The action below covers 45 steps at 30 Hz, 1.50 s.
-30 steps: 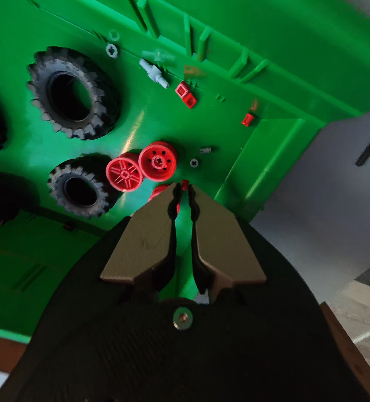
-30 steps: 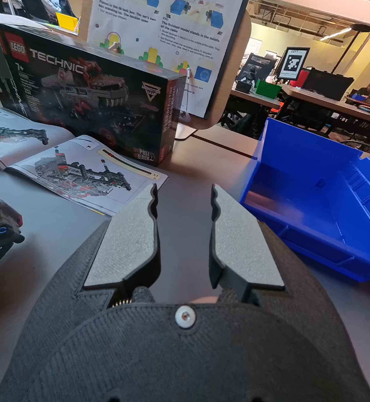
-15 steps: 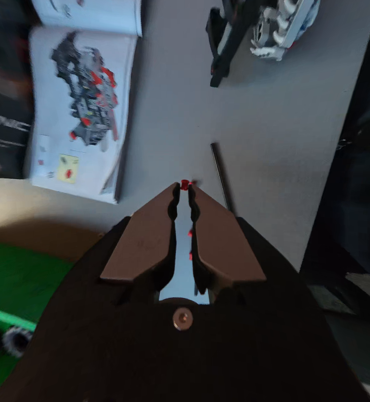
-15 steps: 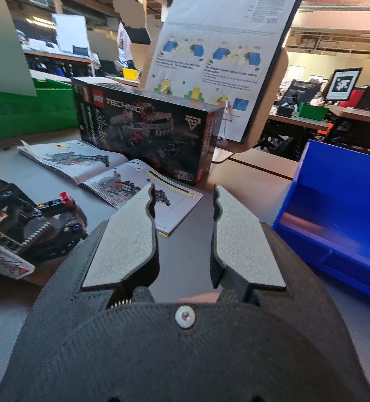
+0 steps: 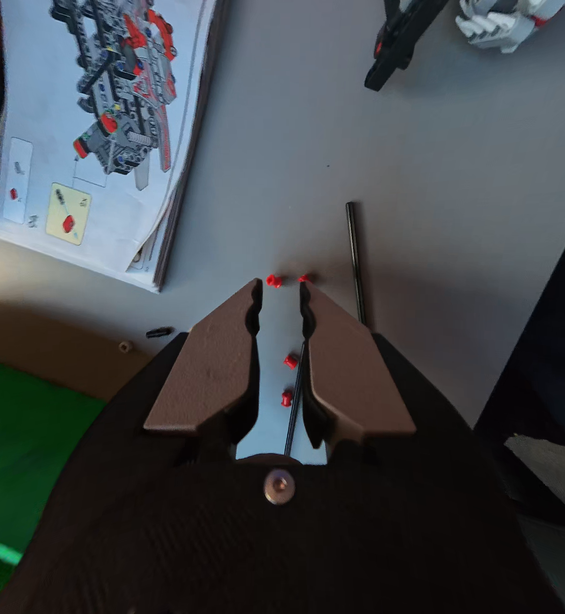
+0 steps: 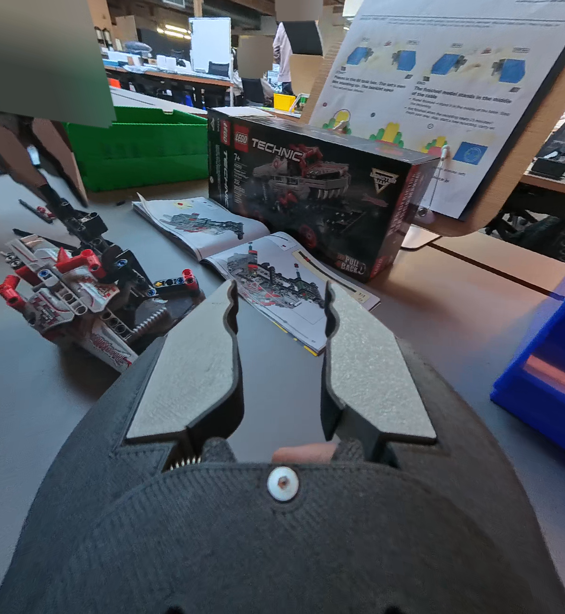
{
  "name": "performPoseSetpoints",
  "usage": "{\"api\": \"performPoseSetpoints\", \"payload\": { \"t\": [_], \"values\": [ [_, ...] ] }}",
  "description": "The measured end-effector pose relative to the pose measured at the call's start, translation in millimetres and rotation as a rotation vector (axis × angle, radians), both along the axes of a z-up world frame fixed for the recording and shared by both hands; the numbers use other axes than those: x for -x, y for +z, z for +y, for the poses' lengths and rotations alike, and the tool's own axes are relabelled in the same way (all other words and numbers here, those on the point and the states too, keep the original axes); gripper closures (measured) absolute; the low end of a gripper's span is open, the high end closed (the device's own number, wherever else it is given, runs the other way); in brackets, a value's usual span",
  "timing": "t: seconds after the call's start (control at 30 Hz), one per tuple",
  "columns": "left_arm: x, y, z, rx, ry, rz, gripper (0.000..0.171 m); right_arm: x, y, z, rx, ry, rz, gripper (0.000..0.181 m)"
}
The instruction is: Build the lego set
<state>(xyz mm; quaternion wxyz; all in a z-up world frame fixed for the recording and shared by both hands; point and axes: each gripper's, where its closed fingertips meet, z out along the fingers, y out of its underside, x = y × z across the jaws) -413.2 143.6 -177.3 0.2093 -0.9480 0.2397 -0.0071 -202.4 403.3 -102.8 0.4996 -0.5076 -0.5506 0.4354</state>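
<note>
My left gripper point(image 5: 280, 288) is open and empty, pointing down at the grey table point(image 5: 307, 149). Several small red bushes lie there: two just beyond the fingertips point(image 5: 273, 280) point(image 5: 304, 277), and two more between the fingers point(image 5: 289, 361). A thin black axle point(image 5: 295, 398) lies beside those, and a longer axle point(image 5: 354, 262) lies to the right. The partly built truck model point(image 6: 75, 299) stands left of my right gripper point(image 6: 280, 295), which is open and empty above the table. The left gripper point(image 6: 41, 166) shows far left in the right wrist view.
The open instruction booklet point(image 5: 91, 133) point(image 6: 241, 252) lies by the set's box point(image 6: 307, 189). A green bin point(image 6: 141, 149) stands behind and a blue bin point(image 6: 556, 365) at the right. A black pin point(image 5: 159, 332) and a tan piece point(image 5: 125, 346) lie near the green bin point(image 5: 25, 432). My right fingertips sit around 35 cm from my left ones. My left gripper is the nearer one to the longer axle point(image 5: 354, 262): about 4 cm, against 30 cm.
My left gripper carried a red bush from the green bin to the table and opened, leaving it by the others. My right gripper swung left, bringing the model into view.
</note>
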Motion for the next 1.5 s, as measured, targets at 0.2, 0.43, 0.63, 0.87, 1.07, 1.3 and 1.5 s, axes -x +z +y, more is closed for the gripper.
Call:
{"api": "performPoseSetpoints", "payload": {
  "t": [0.2, 0.43, 0.63, 0.87, 1.07, 1.3, 1.5],
  "values": [
    [-39, 49, 12, -0.176, -0.003, -0.175, 0.145, -8, -10, -25, 0.135, 0.123, -0.074, 0.127],
    [-113, 62, 56, -0.171, -0.036, -0.424, 0.12, -6, -35, -51, 0.572, 0.274, -0.281, 0.111],
    [-126, 44, 72, -0.104, -0.063, -0.288, 0.103, 12, -64, -80, 0.706, 0.466, -0.567, 0.113],
    [-132, 13, 73, -0.244, -0.23, 0.232, 0.086, 14, -61, -105, 0.531, 0.548, -0.57, 0.116],
    [-128, 14, 74, -0.499, -0.286, 0.37, 0.077, 2, -38, -101, 0.091, 0.265, -0.276, 0.143],
    [-137, 20, 61, -0.634, -0.506, 0.445, 0.077, -9, -45, -117, 0.298, 0.323, -0.38, 0.114],
    [-127, 35, 77, -0.795, -0.63, 0.677, 0.078, -16, -61, -153, 0.718, 0.654, -0.634, 0.115]
  ]
}}
